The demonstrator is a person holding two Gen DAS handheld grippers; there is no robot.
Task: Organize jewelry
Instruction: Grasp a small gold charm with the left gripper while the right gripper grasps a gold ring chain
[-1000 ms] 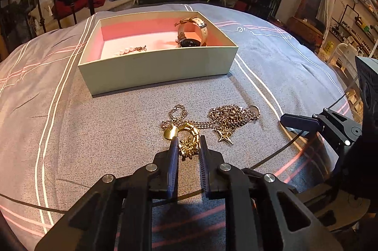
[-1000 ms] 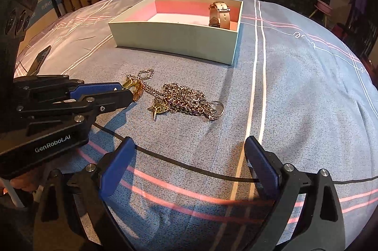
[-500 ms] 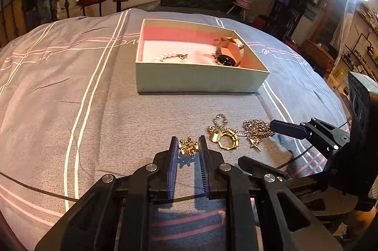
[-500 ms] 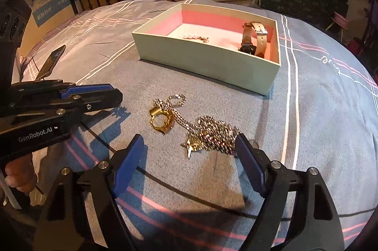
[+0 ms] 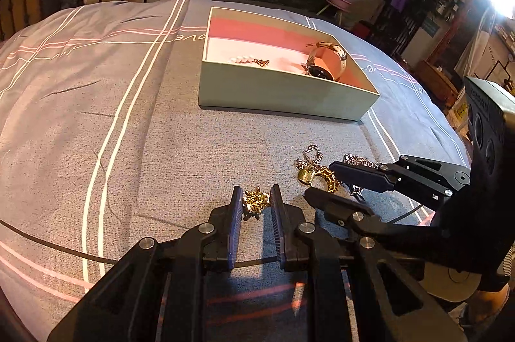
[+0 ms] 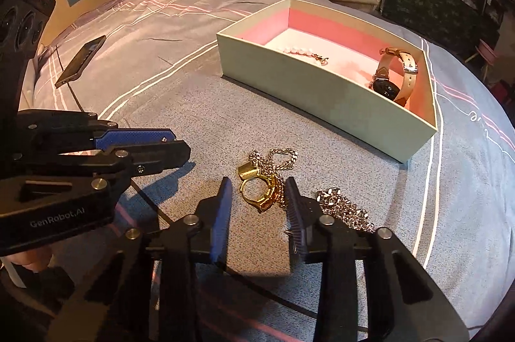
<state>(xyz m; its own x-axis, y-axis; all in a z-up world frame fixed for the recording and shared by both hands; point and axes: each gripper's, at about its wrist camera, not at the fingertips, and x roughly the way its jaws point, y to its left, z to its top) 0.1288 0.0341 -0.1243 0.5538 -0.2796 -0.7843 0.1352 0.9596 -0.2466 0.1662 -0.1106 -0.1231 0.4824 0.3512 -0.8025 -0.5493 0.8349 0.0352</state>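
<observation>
Left wrist: left tongs [image 5: 255, 203] pinch gold brooch [image 5: 255, 202], orientation indistinct.

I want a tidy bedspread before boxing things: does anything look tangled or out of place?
Yes. The silver chain lies heaped on the bedspread, looped through the gold ring between the right tool fingers. A phone also lies on the bed.

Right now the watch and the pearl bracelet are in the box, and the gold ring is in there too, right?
Not quite. The watch and pearl bracelet are in the box, but the gold ring lies outside it on the bedspread, between the fingers of the right hand-held gripper. The right wrist view shows it.
</observation>
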